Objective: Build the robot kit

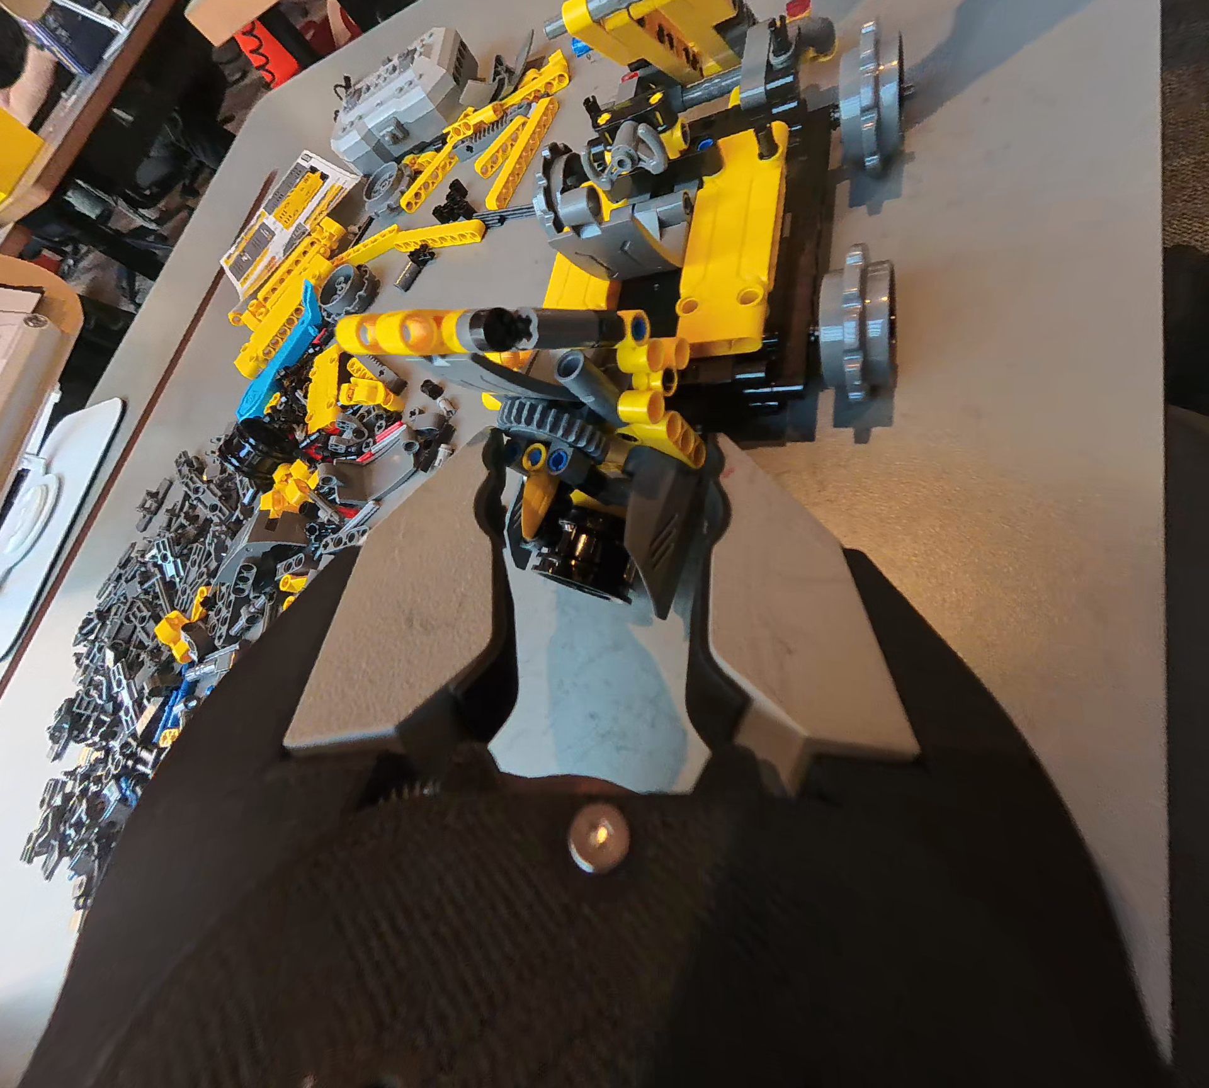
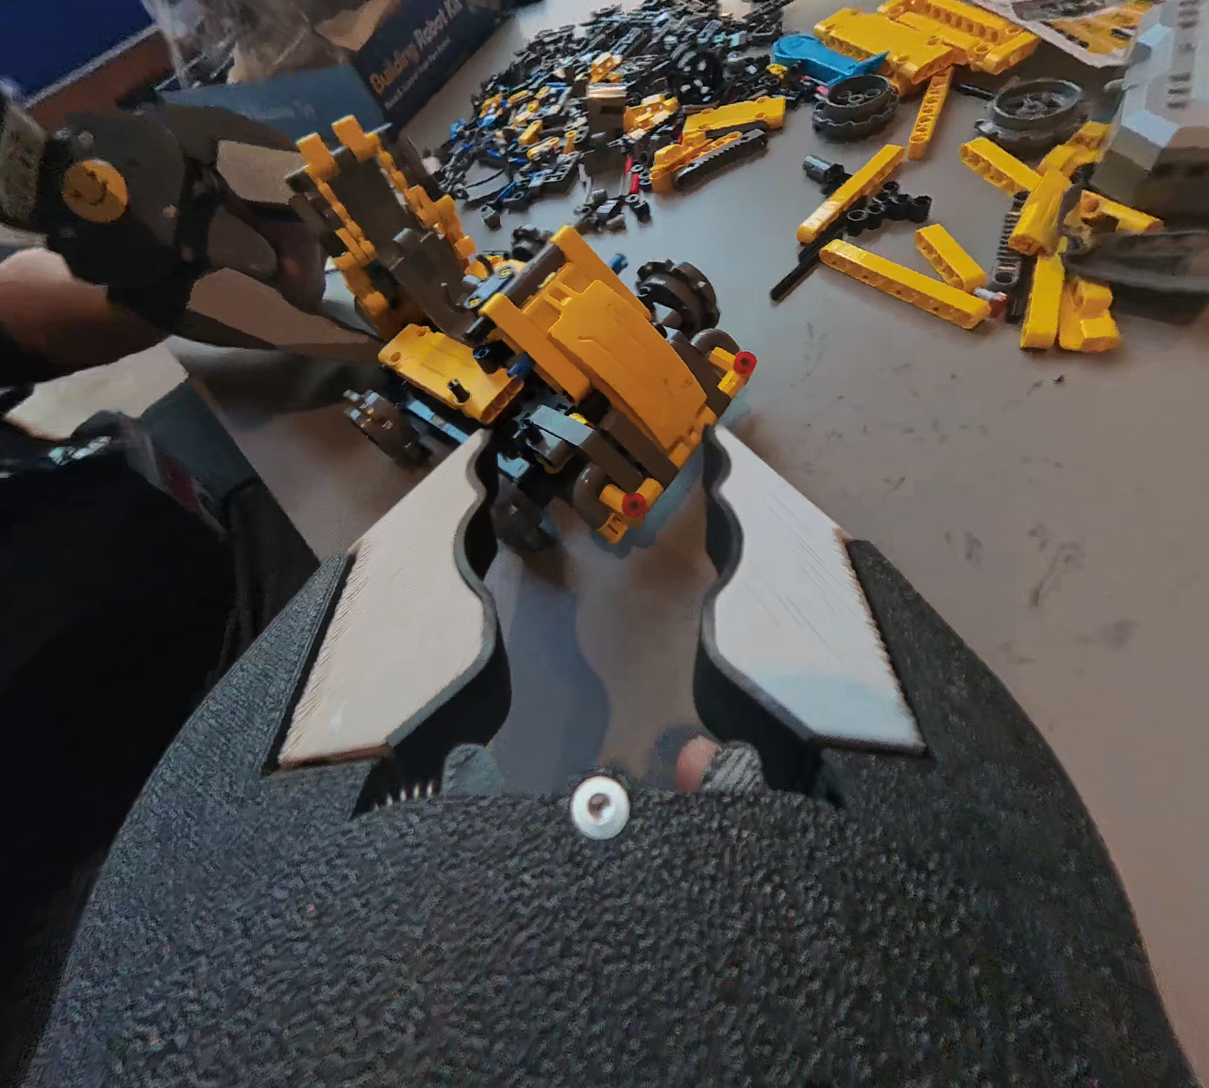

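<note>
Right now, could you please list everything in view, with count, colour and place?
model: one, yellow and black, table centre, between both grippers
loose parts: many, black, grey, yellow, heaped beyond model
beams: several, yellow, right of heap
blue part: one, by beams
grey block: one, far side
leaflet: one, by block
box: one, dark blue, table's left edge
table: one, grey
left gripper: shut on model's front
right gripper: around model's rear

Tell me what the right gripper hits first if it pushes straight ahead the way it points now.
Most likely the rear end of the yellow brick vehicle: the right gripper already has its fingertips on either side of the model's near end with the red studs. Whether the pads touch it is unclear.
</note>
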